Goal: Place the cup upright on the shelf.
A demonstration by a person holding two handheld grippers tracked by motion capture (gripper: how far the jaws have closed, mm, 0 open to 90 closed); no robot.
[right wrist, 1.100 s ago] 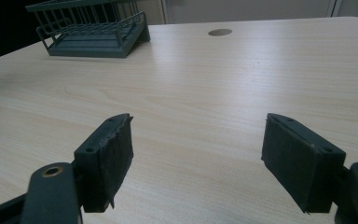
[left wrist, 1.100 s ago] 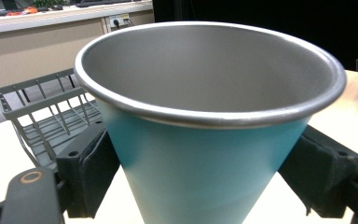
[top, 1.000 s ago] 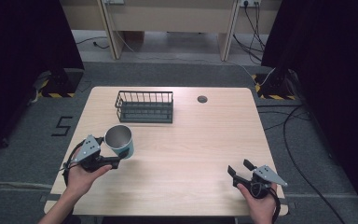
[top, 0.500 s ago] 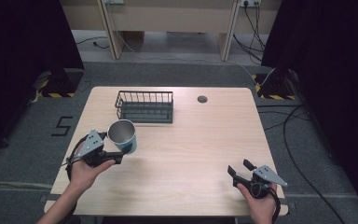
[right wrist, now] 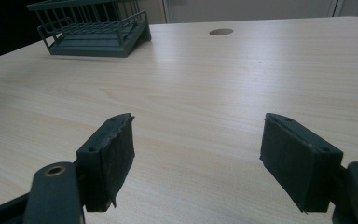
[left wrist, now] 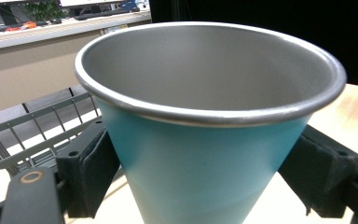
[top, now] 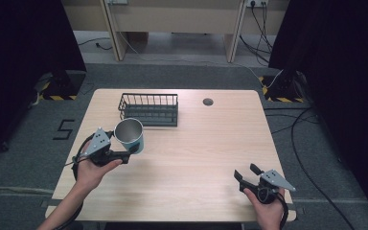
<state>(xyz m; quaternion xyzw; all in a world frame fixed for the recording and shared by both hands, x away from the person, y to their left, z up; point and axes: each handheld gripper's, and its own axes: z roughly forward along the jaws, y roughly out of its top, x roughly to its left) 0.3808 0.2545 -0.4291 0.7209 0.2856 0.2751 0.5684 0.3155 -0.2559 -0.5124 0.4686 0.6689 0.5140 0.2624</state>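
**A:** Start with what's closest to me. How many grippers do I have in frame?

**B:** Two. In the high view my right gripper (top: 247,176) sits at the lower right of the frame, low over the table (top: 206,143), with its jaws spread and nothing between them. Its own view confirms it: two black pads (right wrist: 107,161) wide apart, bare wood between.

**A:** And the left one?

**B:** My left gripper (top: 133,149) is at the lower left of centre in the high view, pinching one cup (top: 129,135). In the left gripper view the cup (left wrist: 205,135) stands between both pads, one pressed against each side of its teal wall, the steel rim on top and the mouth open upward.

**A:** Is the cup on the table?

**B:** I can't tell whether its base touches the wood; the bottom is cut off in the left gripper view. It reads slightly tilted in the high view.

**A:** Farther out?

**B:** One dark wire basket (top: 148,109), in the upper middle of the high view, just beyond the cup and apart from it. It shows again at the upper left of the right gripper view (right wrist: 93,28) and at the left edge of the left gripper view (left wrist: 37,135).

**A:** Anything past that?

**B:** One round hole (top: 208,101) in the tabletop, right of the basket.
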